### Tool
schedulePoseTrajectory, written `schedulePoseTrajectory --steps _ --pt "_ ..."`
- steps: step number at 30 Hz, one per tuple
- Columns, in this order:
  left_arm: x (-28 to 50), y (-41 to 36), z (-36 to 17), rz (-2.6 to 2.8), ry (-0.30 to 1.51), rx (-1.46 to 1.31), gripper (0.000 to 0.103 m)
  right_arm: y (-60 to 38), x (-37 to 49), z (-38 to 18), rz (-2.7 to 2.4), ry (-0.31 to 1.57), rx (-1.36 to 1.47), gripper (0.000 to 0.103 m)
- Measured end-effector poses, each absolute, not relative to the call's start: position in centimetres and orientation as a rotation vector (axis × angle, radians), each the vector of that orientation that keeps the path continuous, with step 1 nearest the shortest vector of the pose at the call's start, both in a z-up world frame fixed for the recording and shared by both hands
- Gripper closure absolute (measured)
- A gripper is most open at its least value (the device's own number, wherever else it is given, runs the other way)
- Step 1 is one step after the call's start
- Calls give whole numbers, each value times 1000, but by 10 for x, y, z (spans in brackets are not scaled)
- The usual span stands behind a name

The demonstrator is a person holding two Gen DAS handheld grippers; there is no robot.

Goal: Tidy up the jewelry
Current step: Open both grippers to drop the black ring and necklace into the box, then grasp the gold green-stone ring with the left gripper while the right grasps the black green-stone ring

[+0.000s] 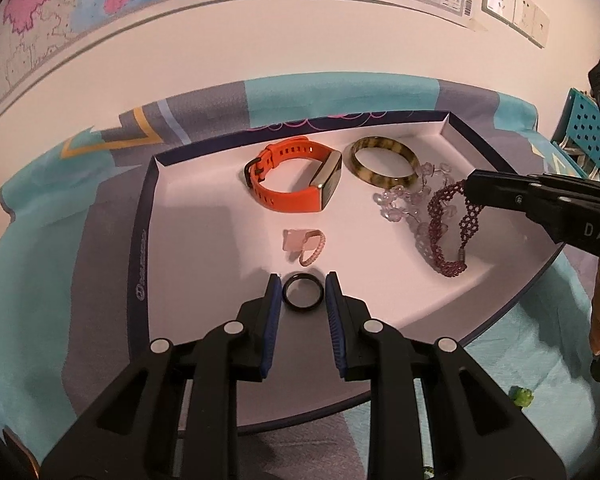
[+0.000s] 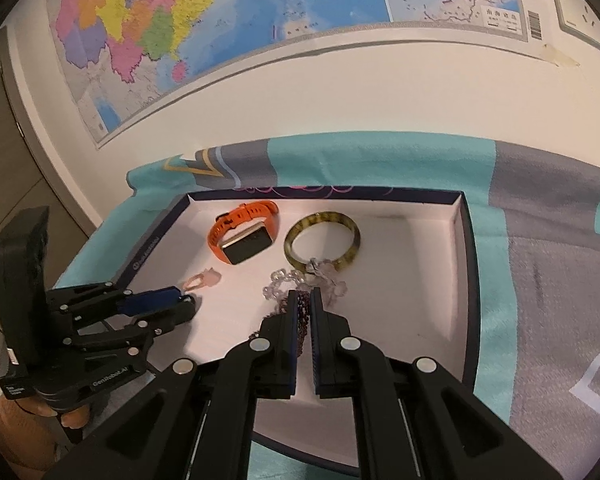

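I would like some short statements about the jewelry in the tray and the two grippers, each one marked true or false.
1. The left gripper has the black ring between its blue pads. True.
2. The right gripper is open and holds nothing. False: it is shut on the purple beaded bracelet.
3. The orange watch lies outside the tray. False: it lies inside, near the far wall.
4. The mottled bangle lies to the right of the orange watch. True.
5. The small pink ring hangs from the left gripper. False: it lies on the tray floor, beyond the black ring.
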State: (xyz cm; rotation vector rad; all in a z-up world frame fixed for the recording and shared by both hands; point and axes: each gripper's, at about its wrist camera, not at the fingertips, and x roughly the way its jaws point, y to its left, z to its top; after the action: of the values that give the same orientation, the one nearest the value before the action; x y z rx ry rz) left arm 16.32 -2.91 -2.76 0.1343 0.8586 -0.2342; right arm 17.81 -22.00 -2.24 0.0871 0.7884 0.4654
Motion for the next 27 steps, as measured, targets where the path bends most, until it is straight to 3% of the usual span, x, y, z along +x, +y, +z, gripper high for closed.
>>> schedulePoseTrajectory --steps 3,6,11,15,17,20,27 --pt "160 -29 -25 -232 846 138 78 -221 177 -24 445 795 85 95" --pt "155 -30 -20 -219 823 149 71 -225 176 -26 423 799 87 83" --pt "140 -23 -7 -211 773 132 55 -230 166 -22 410 785 85 80" --pt "118 -9 6 -204 726 93 48 -233 144 -11 423 745 67 71" --pt "106 1 9 -206 710 72 47 -232 129 -6 442 720 46 67" --pt "86 16 9 -211 703 50 46 -229 100 -1 484 689 1 54" --pt "49 34 -2 -236 716 5 45 -211 58 -23 542 758 -80 52"
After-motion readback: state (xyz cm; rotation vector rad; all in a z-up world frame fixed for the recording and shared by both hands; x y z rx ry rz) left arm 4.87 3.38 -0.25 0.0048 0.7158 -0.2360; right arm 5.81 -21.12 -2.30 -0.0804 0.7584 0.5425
